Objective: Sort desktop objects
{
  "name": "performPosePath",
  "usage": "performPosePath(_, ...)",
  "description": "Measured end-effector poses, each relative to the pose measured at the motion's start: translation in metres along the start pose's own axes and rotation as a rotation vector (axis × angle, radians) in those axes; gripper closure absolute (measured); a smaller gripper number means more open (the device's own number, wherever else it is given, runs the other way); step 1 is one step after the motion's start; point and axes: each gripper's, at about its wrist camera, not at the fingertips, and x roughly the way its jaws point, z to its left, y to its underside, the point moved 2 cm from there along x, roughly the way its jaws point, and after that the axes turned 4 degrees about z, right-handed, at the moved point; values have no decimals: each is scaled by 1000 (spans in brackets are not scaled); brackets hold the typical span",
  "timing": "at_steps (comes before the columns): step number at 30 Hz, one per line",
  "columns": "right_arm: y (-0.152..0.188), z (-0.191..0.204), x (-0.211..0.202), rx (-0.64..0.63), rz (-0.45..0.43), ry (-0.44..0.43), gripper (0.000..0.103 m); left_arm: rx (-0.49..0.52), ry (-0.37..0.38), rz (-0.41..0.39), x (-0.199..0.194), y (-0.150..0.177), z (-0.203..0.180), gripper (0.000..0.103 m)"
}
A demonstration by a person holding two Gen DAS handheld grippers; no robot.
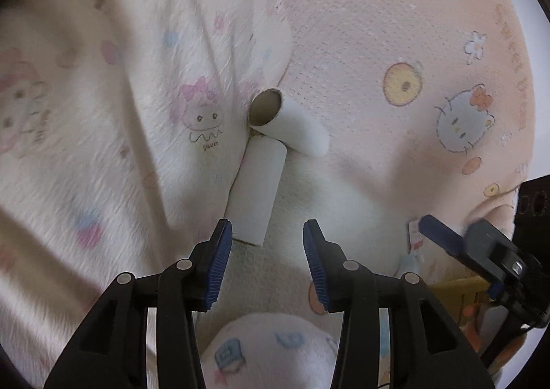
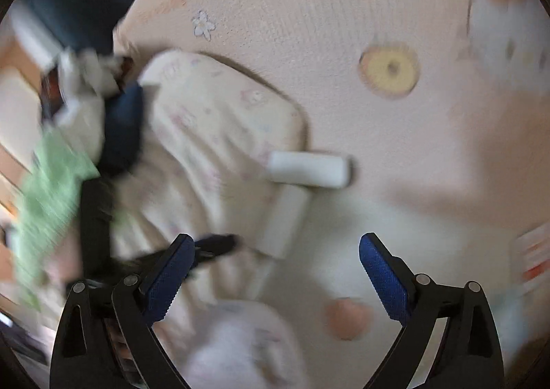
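Note:
Two white cardboard tubes lie on soft bedding. The near tube point(image 1: 256, 189) points toward my left gripper point(image 1: 266, 244), which is open and empty just short of its near end. The far tube point(image 1: 292, 126) lies across behind it, its hollow end showing. My right gripper point(image 2: 275, 268) is open and empty above the same tubes: the near tube point(image 2: 283, 220) and the far tube point(image 2: 309, 169). The right gripper also shows in the left wrist view point(image 1: 457, 241), at the right. The right wrist view is blurred.
A pink blanket point(image 1: 395, 28) with cartoon cats and donuts covers the right. A cream fleece blanket point(image 1: 103, 97) with pink characters is bunched at the left. A plush pillow point(image 1: 271, 347) lies below the left gripper. Green cloth point(image 2: 48, 182) and dark items lie at the left.

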Motion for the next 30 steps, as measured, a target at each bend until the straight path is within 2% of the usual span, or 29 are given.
performPosePath(2, -4, -8, 10, 33, 0, 30, 7, -4, 13, 12, 7, -5, 3, 56)
performPosePath(5, -8, -16, 28, 16, 24, 110, 7, -20, 33, 30, 18, -12, 8, 56)
performPosePath(10, -9, -27, 58, 6, 90, 139, 7, -31, 72, 51, 35, -21, 12, 56)
performPosePath(13, -8, -28, 75, -26, 118, 162, 7, -55, 94, 77, 45, -28, 15, 56)
performPosePath(18, -2, -18, 97, -142, 145, 252, 7, -74, 78, 103, 55, -40, 20, 56)
performPosePath(22, 0, -14, 107, -183, 158, 258, 7, -76, 83, 114, 58, -42, 20, 56)
performPosePath(26, -1, -17, 111, -160, 155, 240, 7, -104, 67, 127, 61, -43, 20, 56)
performPosePath(30, -1, -24, 111, -141, 152, 240, 7, -131, 83, 159, 66, -43, 19, 58)
